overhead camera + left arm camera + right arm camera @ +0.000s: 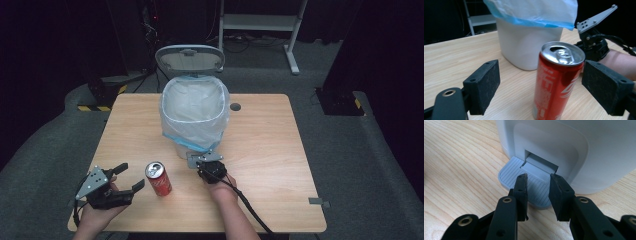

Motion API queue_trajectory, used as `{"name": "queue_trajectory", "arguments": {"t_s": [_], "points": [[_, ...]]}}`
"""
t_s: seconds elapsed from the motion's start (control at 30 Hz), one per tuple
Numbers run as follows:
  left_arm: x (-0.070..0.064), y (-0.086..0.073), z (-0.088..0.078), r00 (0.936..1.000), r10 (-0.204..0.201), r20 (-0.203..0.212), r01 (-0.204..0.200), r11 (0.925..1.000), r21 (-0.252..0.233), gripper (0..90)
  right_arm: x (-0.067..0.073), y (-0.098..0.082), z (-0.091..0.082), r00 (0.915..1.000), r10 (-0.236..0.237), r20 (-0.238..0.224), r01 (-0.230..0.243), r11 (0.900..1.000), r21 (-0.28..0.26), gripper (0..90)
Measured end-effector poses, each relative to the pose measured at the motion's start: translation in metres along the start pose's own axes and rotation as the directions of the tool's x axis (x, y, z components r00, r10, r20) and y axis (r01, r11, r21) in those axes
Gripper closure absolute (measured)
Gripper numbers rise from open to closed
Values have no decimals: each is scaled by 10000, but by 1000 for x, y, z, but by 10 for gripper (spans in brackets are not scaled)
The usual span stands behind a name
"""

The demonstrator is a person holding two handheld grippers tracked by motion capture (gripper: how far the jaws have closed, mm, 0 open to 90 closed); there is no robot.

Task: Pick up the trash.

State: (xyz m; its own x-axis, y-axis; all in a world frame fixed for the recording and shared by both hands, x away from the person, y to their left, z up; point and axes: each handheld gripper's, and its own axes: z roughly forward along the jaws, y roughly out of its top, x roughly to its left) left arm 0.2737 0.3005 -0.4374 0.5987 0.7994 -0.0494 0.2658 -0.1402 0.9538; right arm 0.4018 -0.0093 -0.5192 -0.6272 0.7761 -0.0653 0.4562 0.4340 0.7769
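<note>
A red soda can (pixel 158 178) stands upright on the wooden table (pixel 270 150), its top opened. My left gripper (pixel 131 176) lies just left of it, open wide. In the left gripper view the can (pixel 559 82) rises between the two pads (pixel 484 87), close to the right one, and neither presses on it. My right gripper (pixel 537 180) points at the foot of the white pedal bin (pixel 195 112). Its jaws stand a little apart with nothing between them, tips resting on the grey ribbed pedal (pixel 509 173). The bin's lid (pixel 190 57) stands up.
A white bag with a blue edge (pixel 531 12) lines the bin and hangs over its rim. The bin stands at the middle of the table, behind the can. A small dark round hole (pixel 235 106) marks the tabletop beside it. Grey floor surrounds the table.
</note>
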Motion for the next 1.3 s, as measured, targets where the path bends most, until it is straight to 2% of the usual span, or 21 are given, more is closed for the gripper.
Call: {"name": "queue_trajectory", "arguments": {"t_s": [0.2, 0.5, 0.63, 0.9, 0.97, 1.07, 1.13, 1.3], "points": [[-6, -1, 7, 9999, -142, 40, 143, 9997, -194, 152, 0, 0, 0, 10000, 62, -44, -62, 10000, -8, 680], [-15, -4, 30, 9992, -121, 376, 116, 9999, 126, 152, 0, 0, 0, 10000, -38, 7, 38, 10000, -24, 679], [-18, -4, 40, 9996, 14, 282, -20, 9998, 188, 153, 0, 0, 0, 10000, -13, 1, 13, 10000, -24, 679], [-21, -8, 57, 9996, 1, 277, -13, 9990, 442, 173, 0, 0, 0, 10000, -47, 33, 47, 10000, -37, 679], [-22, -8, 58, 9996, -35, 273, 23, 9991, 434, 181, 0, -1, 0, 10000, -65, 30, 65, 10000, -45, 679], [-21, -9, 58, 9994, -223, 252, 212, 9989, 424, 264, 1, -1, 0, 10000, -65, 36, 65, 10000, -48, 679], [-20, -10, 57, 9996, -195, 218, 187, 9992, 360, 310, 1, -1, 0, 10000, -60, 42, 61, 10000, -44, 679], [-19, -9, 54, 9995, -292, 139, 290, 9994, 164, 328, 1, -1, 0, 10000, -67, 36, 67, 10000, -46, 679]]}}
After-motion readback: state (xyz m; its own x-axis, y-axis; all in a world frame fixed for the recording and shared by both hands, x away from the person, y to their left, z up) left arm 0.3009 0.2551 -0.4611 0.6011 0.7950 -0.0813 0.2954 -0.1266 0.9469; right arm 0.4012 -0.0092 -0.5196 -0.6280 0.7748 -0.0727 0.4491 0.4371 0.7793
